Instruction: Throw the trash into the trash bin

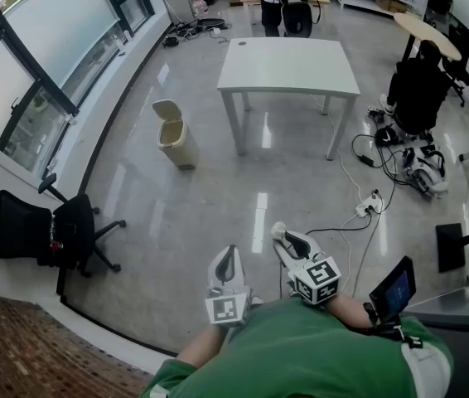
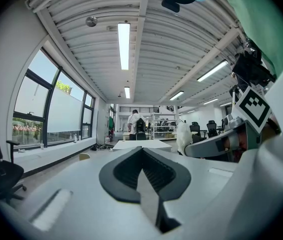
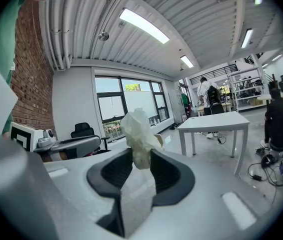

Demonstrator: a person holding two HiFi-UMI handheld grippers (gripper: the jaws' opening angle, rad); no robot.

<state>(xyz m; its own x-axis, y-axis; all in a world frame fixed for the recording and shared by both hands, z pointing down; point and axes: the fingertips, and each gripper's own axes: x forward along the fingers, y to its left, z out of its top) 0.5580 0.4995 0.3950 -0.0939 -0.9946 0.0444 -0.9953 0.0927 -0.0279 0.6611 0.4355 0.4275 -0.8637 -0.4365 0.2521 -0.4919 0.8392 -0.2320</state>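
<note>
A crumpled white tissue [image 3: 137, 133] sticks up between the pads of my right gripper [image 3: 141, 151], which is shut on it. In the head view that gripper [image 1: 280, 235] is held low in front of me with the tissue [image 1: 278, 230] at its tip. My left gripper [image 1: 229, 258] hangs beside it, jaws shut and empty, pads meeting in the left gripper view [image 2: 142, 150]. The beige trash bin [image 1: 173, 133], its lid up, stands on the floor ahead to the left, beside the white table [image 1: 288, 65]. The tissue half hides the bin [image 3: 158, 140] in the right gripper view.
A black office chair [image 1: 44, 226] stands at the left by the windows. Cables and a power strip [image 1: 367, 206] lie on the floor to the right, near a seated person in black [image 1: 417, 89]. Another person [image 1: 280, 2] stands beyond the table. A small screen [image 1: 394, 288] is at my right.
</note>
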